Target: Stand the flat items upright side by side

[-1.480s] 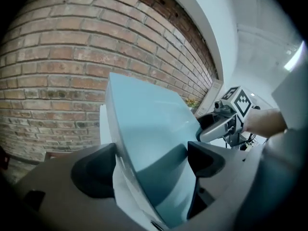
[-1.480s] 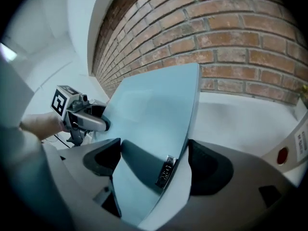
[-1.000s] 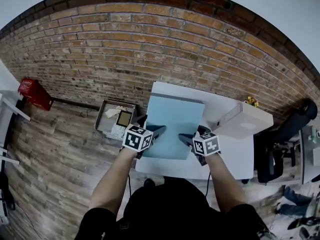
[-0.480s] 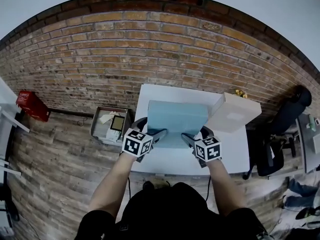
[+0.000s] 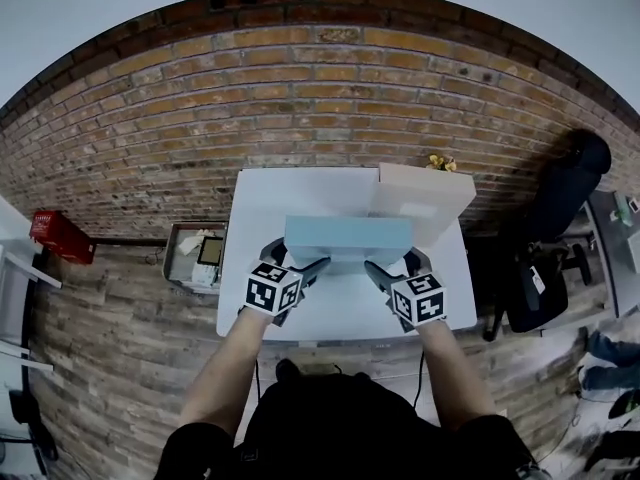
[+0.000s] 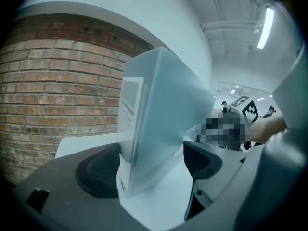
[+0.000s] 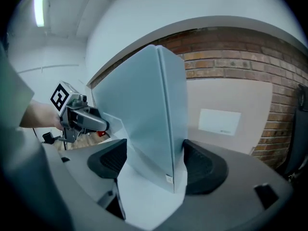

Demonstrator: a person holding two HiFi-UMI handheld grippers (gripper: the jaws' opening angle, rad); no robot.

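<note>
left gripper: my left gripper (image 5: pixel 298 260) is clamped on the left end of the blue box (image 5: pixel 348 240), one pad on its narrow labelled edge and the other on the broad face.

right gripper: my right gripper (image 5: pixel 392 265) has the other end between its jaws. They've just been closing in on it, and both pads look seated on the box now.

blue box: it spans from one gripper to the other, up on its long edge, over the white table (image 5: pixel 300 313) just ahead of my fingertips.

white box: the white box (image 5: pixel 425 196) is already upright, just beyond my right gripper and a bit outboard of it, backed onto the brick wall (image 5: pixel 300 98). I can't tell if the blue one touches it yet.

step: I reckon I'm bringing the blue box in to park it next to the white one.

how to do it well: keep both grippers level with each other so the bottom edge lands flat, not corner first. Slide it forward until the faces sit parallel and close. Let go one side at a time and watch for lean.

watch out: it's tall and thin, so it'll probably tip back toward me if I release while it's tilted.
</note>
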